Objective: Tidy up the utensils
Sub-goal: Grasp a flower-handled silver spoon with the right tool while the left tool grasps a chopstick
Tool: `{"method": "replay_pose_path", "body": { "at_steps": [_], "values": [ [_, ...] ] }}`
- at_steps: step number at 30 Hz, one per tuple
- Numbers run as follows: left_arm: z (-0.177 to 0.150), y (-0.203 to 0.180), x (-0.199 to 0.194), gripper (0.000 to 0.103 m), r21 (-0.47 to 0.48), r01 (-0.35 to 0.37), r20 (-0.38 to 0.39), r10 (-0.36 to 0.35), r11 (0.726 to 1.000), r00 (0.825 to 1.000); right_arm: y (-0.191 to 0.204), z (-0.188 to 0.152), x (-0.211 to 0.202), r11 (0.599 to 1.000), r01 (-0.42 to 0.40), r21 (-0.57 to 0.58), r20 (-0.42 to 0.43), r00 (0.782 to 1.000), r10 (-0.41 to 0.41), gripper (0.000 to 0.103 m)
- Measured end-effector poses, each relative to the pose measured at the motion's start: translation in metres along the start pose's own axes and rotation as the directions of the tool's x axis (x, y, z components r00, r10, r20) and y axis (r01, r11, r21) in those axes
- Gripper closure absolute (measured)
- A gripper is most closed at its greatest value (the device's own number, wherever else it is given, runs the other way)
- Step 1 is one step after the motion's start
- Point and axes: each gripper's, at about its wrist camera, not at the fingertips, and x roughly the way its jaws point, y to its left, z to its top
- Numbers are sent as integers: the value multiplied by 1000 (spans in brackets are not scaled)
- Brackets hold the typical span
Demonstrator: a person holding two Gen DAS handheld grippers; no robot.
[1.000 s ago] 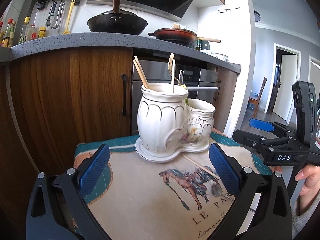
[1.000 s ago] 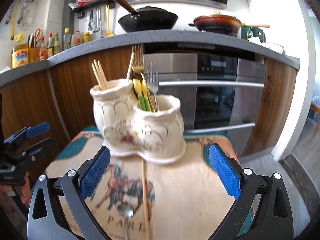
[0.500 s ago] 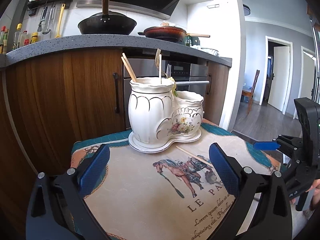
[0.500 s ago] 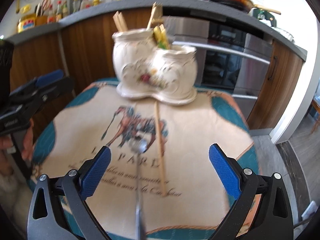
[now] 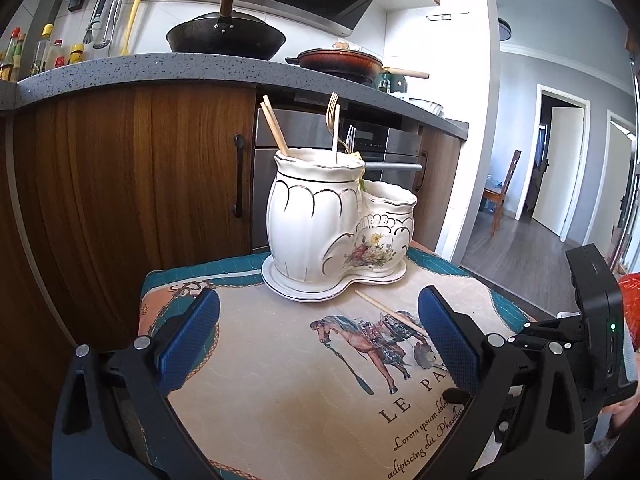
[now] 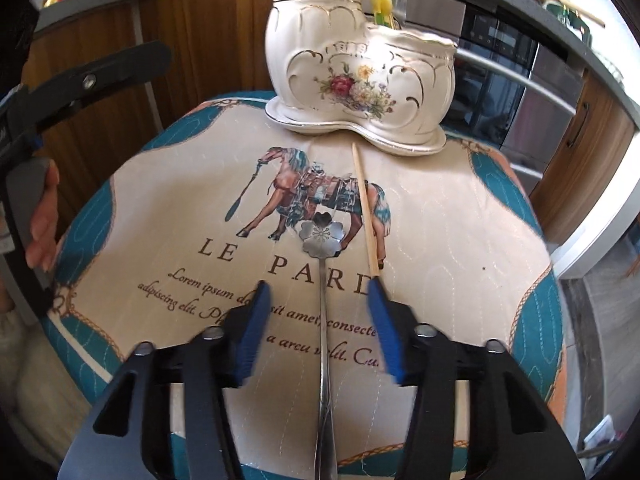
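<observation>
Because the spoon (image 6: 322, 236) lies mid-tabletop, handle toward the near edge, the right tongs (image 6: 316, 316) are held open astride it, while the left tongs (image 5: 320, 340) wait open, empty.

A glossy glazed ceramic holder (image 6: 360, 64) stands on quilted matt cloth (image 6: 160, 200), beside a polished metal spoon (image 6: 322, 240) and a plain wooden chopstick (image 6: 365, 208).

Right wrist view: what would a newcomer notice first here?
The white floral ceramic holder at the far edge of the horse-print mat, already bristling with chopsticks and forks. Then the flower-bowled metal spoon lying mid-mat, its handle running between the open right gripper, with a loose chopstick beside it.
</observation>
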Motion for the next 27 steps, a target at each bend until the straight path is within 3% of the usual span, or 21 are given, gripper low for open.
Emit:
{"method": "replay_pose_path", "body": {
  "at_steps": [6, 8, 10, 16, 20, 24, 27],
  "values": [
    [-1, -4, 2, 6, 20, 1, -5, -1, 1000, 1000, -6, 1, 2, 998, -47, 39, -7, 999, 48, 77],
    [-1, -4, 2, 6, 24, 1, -6, -1, 1000, 1000, -11, 1, 2, 996, -63, 61, -6, 998, 63, 91],
    [-1, -4, 2, 6, 22, 0, -10, 0, 1000, 1000, -16, 1, 3, 992, -88, 89, -1, 996, 89, 99],
    [1, -8, 10, 6, -10, -21, -55, 21, 1000, 998, -23, -2, -8, 985, -137, 108, 80, 988, 129, 99],
    [4, -22, 23, 6, -23, -39, -115, 36, 999, 993, -44, -2, -30, 980, -133, 151, 183, 977, 105, 99],
    [2, -46, 42, 6, 12, -51, -179, 53, 999, 982, -69, -5, -56, 975, -105, 198, 307, 951, 40, 99],
    [-5, -67, 67, 6, 23, -33, -264, 38, 999, 964, -80, -9, -67, 970, -95, 224, 365, 931, 7, 99]
  ]
}}
